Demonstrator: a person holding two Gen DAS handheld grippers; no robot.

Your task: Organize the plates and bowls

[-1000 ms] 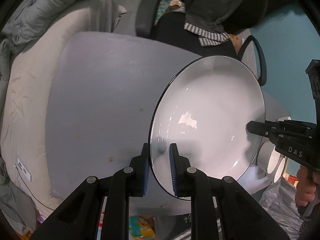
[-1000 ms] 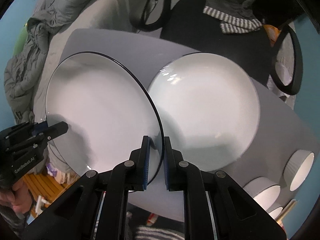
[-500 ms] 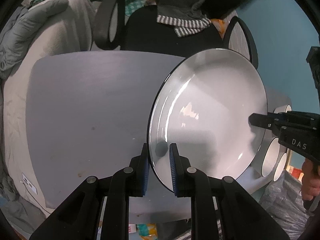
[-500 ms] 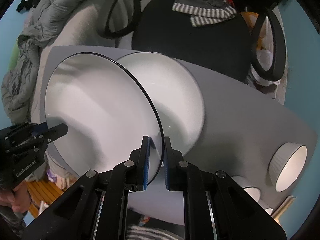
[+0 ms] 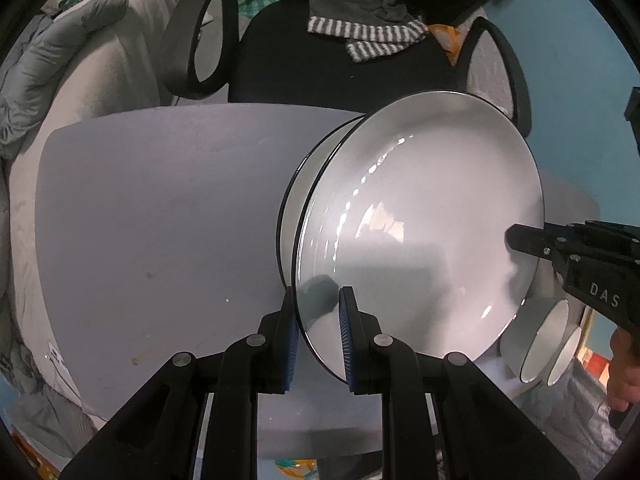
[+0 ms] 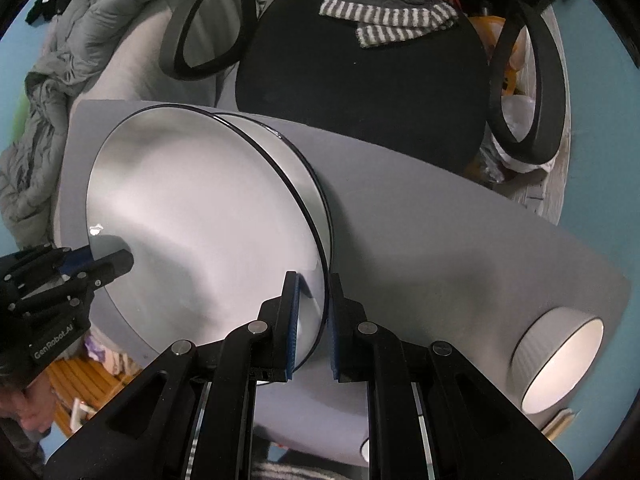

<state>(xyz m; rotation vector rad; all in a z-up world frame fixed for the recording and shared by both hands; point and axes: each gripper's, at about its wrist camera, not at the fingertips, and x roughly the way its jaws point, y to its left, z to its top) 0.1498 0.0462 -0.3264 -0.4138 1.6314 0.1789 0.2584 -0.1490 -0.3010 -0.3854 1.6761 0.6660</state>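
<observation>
Both grippers hold one white plate with a dark rim (image 5: 420,232), which also shows in the right wrist view (image 6: 200,232). My left gripper (image 5: 318,328) is shut on its near edge. My right gripper (image 6: 312,316) is shut on the opposite edge and appears in the left wrist view (image 5: 520,240). The held plate hovers just over a second white plate (image 5: 296,184) lying on the grey table (image 5: 160,200); that plate also shows in the right wrist view (image 6: 304,168), mostly hidden. White ribbed bowls (image 6: 560,360) stand at the table's right end.
A black office chair (image 6: 360,64) with a striped cloth stands behind the table. A grey quilted jacket on bedding (image 5: 60,40) lies to the left. Bowls also show in the left wrist view (image 5: 548,340) by the table edge.
The held plate has moved sideways until it sits almost fully over the second plate on the table. Both grippers kept their grip.
</observation>
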